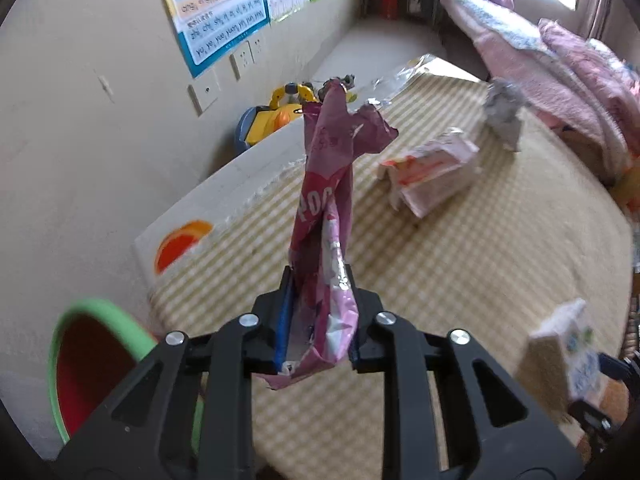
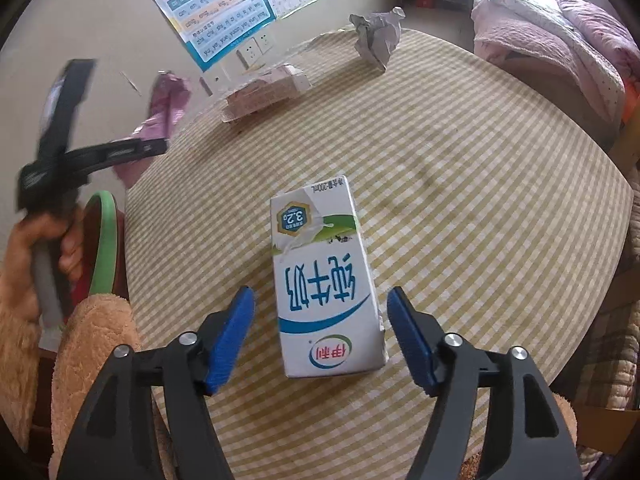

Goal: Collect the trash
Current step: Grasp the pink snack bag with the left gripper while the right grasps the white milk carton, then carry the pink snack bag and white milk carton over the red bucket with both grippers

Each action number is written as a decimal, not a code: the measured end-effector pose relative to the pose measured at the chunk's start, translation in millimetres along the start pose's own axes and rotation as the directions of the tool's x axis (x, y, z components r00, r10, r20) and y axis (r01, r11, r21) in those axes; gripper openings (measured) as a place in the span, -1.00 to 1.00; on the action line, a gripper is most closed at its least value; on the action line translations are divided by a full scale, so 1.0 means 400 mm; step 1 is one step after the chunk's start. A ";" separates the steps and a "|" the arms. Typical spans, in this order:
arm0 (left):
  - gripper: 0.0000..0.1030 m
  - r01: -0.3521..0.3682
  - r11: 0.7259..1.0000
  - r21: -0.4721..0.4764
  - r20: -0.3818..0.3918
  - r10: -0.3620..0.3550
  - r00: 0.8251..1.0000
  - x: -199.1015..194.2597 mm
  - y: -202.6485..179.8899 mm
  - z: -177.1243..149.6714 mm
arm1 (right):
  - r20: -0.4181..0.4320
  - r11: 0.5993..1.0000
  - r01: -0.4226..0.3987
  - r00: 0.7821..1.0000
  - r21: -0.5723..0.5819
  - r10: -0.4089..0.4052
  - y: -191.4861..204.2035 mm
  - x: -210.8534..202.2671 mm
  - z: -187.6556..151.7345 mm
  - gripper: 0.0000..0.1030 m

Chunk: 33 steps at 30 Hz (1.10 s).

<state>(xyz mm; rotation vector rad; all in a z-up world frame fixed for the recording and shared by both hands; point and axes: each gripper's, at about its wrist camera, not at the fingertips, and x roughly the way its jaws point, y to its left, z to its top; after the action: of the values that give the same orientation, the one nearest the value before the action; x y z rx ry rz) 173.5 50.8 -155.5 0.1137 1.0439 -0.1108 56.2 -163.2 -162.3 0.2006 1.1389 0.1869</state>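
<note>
Left gripper (image 1: 318, 316) clenched on a pink wrapper (image 1: 328, 208) — the crumpled foil stands up out of the jaws, its torn top well above the table. In the right wrist view the same gripper shows blurred at the left edge, gripped by a hand (image 2: 38, 248) in a fuzzy tan sleeve (image 2: 92, 344), with the wrapper a pink smear beside it.

Right gripper (image 2: 320, 336) released, blue pads (image 2: 230, 344) spread wide on either side of a milk carton (image 2: 324, 280). Neither pad touches it. The carton lies flat on the table (image 2: 480, 200), on a yellow-and-white checked cloth, printed face up, its near end between the fingers.

Other trash on the table:
- a flattened pink-and-white box (image 1: 432, 172), toward the far side
- a ball of grey-white paper (image 1: 502, 112), near the far edge
- a scrap of clear film (image 1: 404, 76) at the far rim, by the wall

Bin (image 1: 92, 364) — green rim, red inside — sits at the table's left edge, below and to the left of the left gripper. Wrapper is not over its mouth; it sits over the cloth just beside it.

Beyond: charts (image 1: 216, 12) on the wall, a yellow toy (image 1: 276, 116) on the floor, pink bedding (image 1: 560, 64) at right.
</note>
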 end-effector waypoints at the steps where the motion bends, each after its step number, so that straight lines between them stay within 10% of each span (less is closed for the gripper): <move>1: -0.58 0.012 1.000 -0.013 0.007 -0.012 1.000 -0.022 0.002 -0.011 | -0.001 1.000 0.012 1.000 -0.010 -0.012 0.005 0.005 0.006 0.42; 9: -0.58 0.061 0.994 -0.087 0.106 -0.052 0.993 -0.187 0.014 -0.109 | -0.023 0.999 0.044 0.999 -0.017 -0.044 0.008 0.044 0.015 0.42; 11: -0.58 0.054 0.994 -0.094 0.122 -0.043 0.992 -0.218 0.017 -0.130 | -0.023 0.999 0.043 0.999 -0.017 -0.043 0.005 0.044 0.011 0.07; 33: -0.58 0.053 0.990 -0.130 0.245 -0.019 0.969 -0.397 0.052 -0.188 | 0.181 0.997 -0.058 0.981 -0.046 0.065 0.137 -0.214 0.023 0.07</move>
<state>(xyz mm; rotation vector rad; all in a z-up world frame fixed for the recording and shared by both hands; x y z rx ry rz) 33.0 88.2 -54.6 -0.0426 0.8059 -0.0839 27.3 -132.2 -69.5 0.2129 0.9465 0.2411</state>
